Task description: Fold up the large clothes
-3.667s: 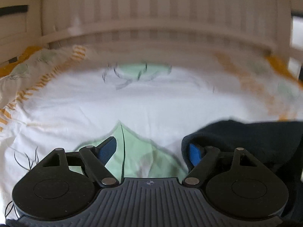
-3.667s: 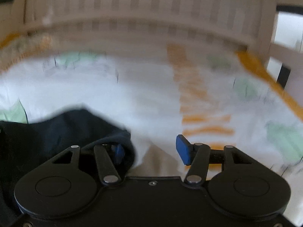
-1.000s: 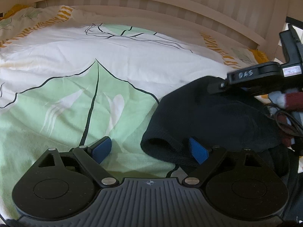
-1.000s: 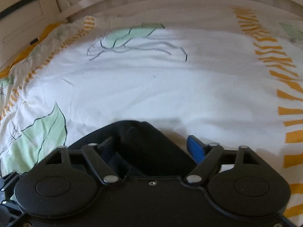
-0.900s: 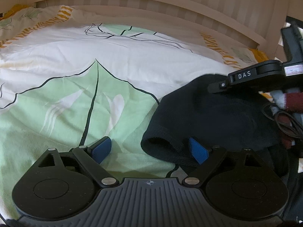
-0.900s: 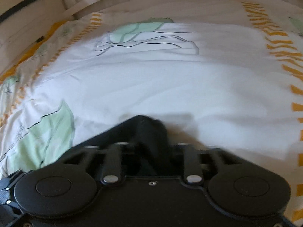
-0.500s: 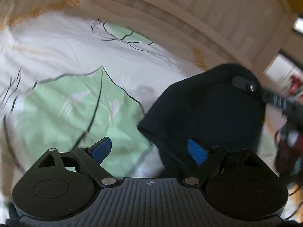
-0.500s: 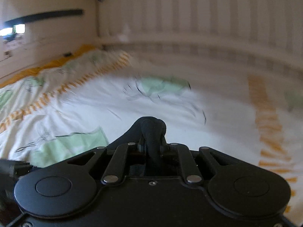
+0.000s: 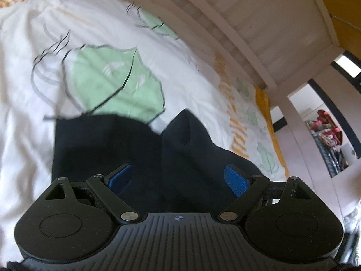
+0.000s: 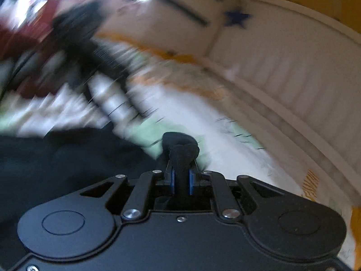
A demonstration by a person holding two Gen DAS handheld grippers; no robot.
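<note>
One dark navy garment (image 9: 108, 149) is lying on the bed, and two grippers are working over it. In the left wrist view the garment is spreading from about 8 o'clock up to the centre, with a pointed fold rising at about 1 o'clock from the middle. The left gripper (image 9: 178, 177) is hovering over this cloth with its two blue pads (image 9: 234, 179) standing wide apart; the fabric is showing between them, but whether either pad is touching it I cannot tell.

The right gripper (image 10: 181, 180) is clamping a bunched ridge of the same dark navy garment (image 10: 180, 155), its two blue pads pressing the cloth from both sides, with a rounded knot of fabric sticking out past the tips toward 12 o'clock. The rest of the cloth is trailing off toward 9 o'clock.

The surface is a white duvet (image 9: 27, 90) printed with green leaves (image 9: 117, 85) outlined in black and bands of orange stripes (image 9: 234, 122). A cream slatted headboard (image 9: 259, 22) is running along the bed's far edge, at 1 o'clock in the left view.

Only the left view is showing a doorway (image 9: 325, 135) at 3 o'clock with reddish clutter beyond it. Only the right view is showing a dark blue star (image 10: 237, 19) on the cream wall at 1 o'clock, and a heavily blurred red and black shape (image 10: 45, 45) at 10 o'clock that I cannot identify.
</note>
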